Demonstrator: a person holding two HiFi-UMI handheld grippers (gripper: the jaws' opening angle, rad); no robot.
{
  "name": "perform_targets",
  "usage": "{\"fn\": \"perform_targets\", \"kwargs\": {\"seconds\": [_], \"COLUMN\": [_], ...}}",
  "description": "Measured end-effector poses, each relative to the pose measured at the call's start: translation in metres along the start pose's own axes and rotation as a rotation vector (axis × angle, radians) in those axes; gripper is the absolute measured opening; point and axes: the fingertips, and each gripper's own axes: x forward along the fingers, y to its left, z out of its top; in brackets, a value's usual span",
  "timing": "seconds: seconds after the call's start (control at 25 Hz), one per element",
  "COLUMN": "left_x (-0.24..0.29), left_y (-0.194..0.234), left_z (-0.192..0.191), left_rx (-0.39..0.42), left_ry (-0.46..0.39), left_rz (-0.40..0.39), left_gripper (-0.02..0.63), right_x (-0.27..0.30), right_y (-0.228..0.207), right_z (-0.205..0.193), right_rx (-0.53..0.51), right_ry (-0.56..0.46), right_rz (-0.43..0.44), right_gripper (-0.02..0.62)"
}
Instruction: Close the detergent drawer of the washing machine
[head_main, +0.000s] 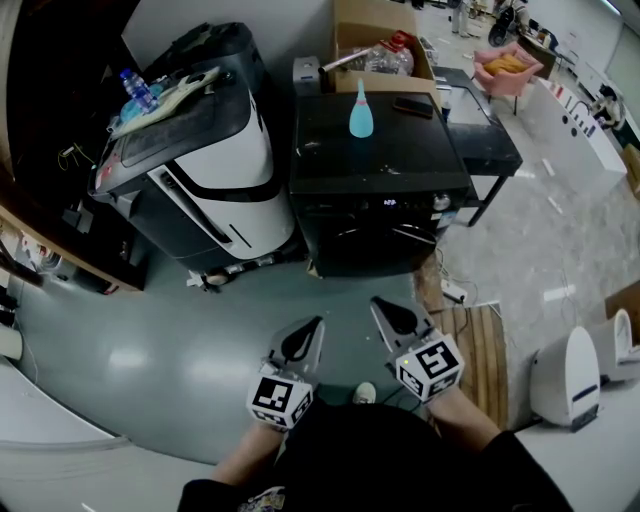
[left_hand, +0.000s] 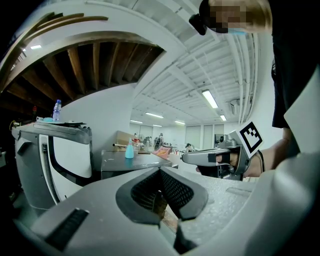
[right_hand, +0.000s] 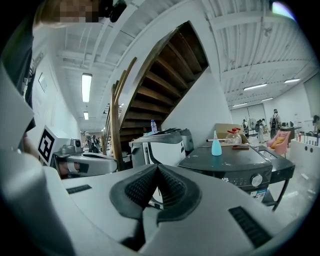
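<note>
While both tools are held short of it, the head view shows the dark washing machine (head_main: 380, 170) straight ahead, with a blue bottle (head_main: 361, 112) standing on its lid. The left gripper (head_main: 314, 324) and right gripper (head_main: 380, 303) sit side by side, well in front of the machine and pointing toward it. The machine's front panel (head_main: 385, 203) reads as one flush strip. No detergent drawer juts out of it, though the panel is dark and small in this view.

In the left gripper view, the jaws are pressed together with nothing between them. The machine stands beyond them, a little to the left.

In the right gripper view, the jaws are likewise clenched on nothing. The machine stands ahead to the right, its dial (right_hand: 256, 180) and lit display plain to see, and the panel again looks flush.

By my reading, the drawer already sits pushed in, or else it is too dim to make out. The pose fits an approach to the machine as well as a stand-back from it, so any further move calls for a closer look at that panel.
</note>
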Motion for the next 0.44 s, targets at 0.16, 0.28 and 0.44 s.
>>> {"fn": "perform_targets", "kwargs": {"seconds": [0.16,0.28,0.44], "left_x": [-0.0025,-0.0028,-0.0036], "left_y": [0.0022,0.0024,0.0005], "left_z": [0.0,-0.0009,0.0], "left_rx": [0.0,0.0,-0.002], "left_ry": [0.005,0.004,0.003], "left_rz": [0.006,0.006,0.007], "left_gripper": [0.003,0.003,0.003], "right_x": [0.0014,0.0017,-0.0002], "right_y": [0.0021,0.0024,0.0034], "right_z": [-0.0001,-0.0012,-0.0003], "right_rx": [0.002,0.004,0.017], "right_ry": [0.006,0.009,0.022], "right_rz": [0.004,0.004,-0.002], "right_gripper": [-0.003,-0.002,-0.003]}}
